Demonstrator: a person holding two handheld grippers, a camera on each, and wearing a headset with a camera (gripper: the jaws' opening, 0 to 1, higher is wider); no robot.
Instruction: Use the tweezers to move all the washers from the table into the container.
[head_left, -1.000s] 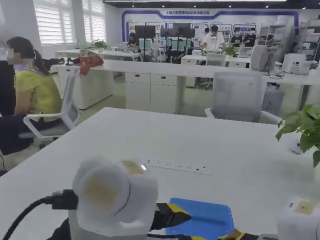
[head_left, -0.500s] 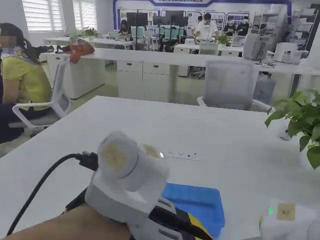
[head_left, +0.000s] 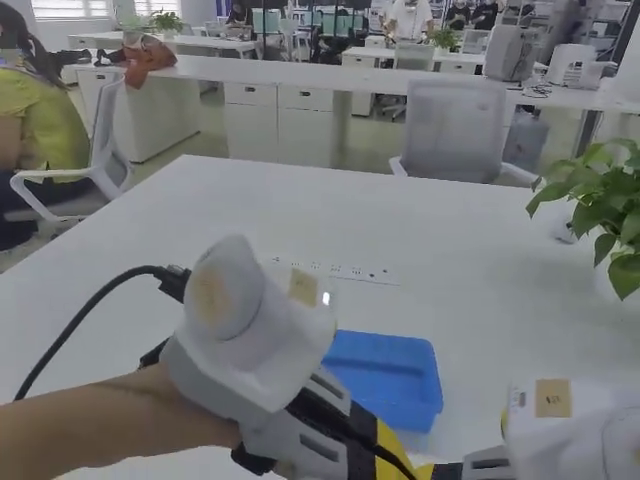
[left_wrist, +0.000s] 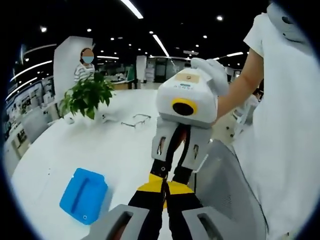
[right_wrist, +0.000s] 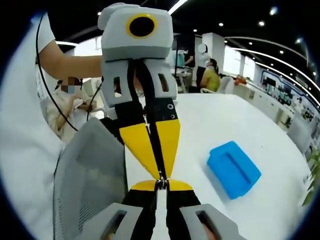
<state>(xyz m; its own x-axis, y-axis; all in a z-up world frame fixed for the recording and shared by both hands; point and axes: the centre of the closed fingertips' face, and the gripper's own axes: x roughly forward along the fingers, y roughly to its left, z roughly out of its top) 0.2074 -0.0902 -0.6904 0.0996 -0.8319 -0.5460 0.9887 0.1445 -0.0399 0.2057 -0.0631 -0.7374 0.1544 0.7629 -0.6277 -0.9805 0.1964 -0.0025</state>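
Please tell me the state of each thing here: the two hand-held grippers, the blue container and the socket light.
Left hand-held gripper: shut, holding nothing.
Right hand-held gripper: shut, holding nothing, tip to tip with the left.
Blue container: flat on the table, contents not clear.
Socket light: on.

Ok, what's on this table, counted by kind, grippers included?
grippers: 2 (left gripper, right gripper)
blue container: 1
potted plant: 1
pair of glasses: 1
socket strip: 1
Total: 6
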